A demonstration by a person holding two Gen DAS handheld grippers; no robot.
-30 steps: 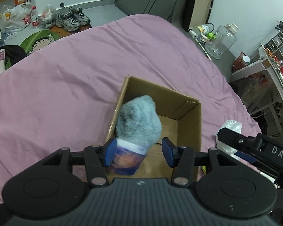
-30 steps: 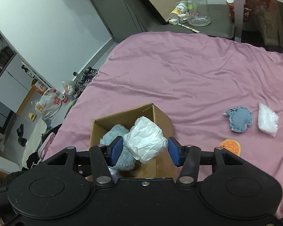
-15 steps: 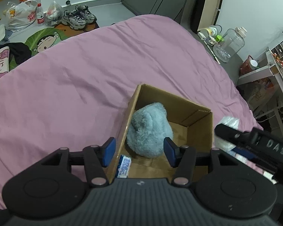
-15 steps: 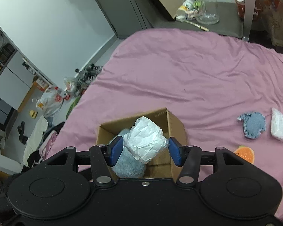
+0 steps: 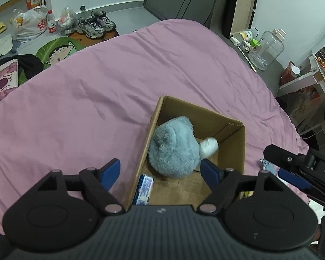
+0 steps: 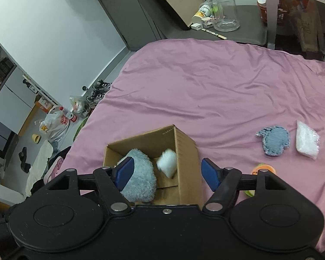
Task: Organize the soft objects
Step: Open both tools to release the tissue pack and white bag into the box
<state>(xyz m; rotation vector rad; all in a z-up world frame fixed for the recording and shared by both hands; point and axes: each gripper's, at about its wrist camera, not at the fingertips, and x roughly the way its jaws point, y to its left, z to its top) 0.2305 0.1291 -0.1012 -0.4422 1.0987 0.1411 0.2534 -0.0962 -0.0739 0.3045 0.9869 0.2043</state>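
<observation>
An open cardboard box (image 5: 234, 149) (image 6: 189, 151) sits on the pink bed sheet (image 5: 97, 91). Inside lie a grey-blue plush toy (image 5: 173, 147) (image 6: 140, 175), a blurred white soft bundle (image 5: 209, 147) (image 6: 167, 162) and a small blue-white packet (image 5: 144, 189). My left gripper (image 5: 160, 172) hovers above the box, jaws opening, nothing between them. My right gripper (image 6: 170, 173) also hangs over the box, jaws opening, the white bundle below them and free. On the sheet to the right lie a blue knitted piece (image 6: 274, 139), a white bag (image 6: 306, 139) and an orange-green item (image 6: 263, 170).
The right gripper's body (image 5: 301, 169) reaches in at the lower right of the left wrist view. Off the bed are shoes (image 5: 95, 23), plastic bags (image 5: 28, 23), a cartoon mat (image 5: 58, 49), a clear jug (image 5: 266, 51) (image 6: 224, 10) and shelves.
Left gripper let go of the grey-blue plush and packet, which dropped into the box, then opened wider. Right gripper released the white bundle, which now falls into the box.
</observation>
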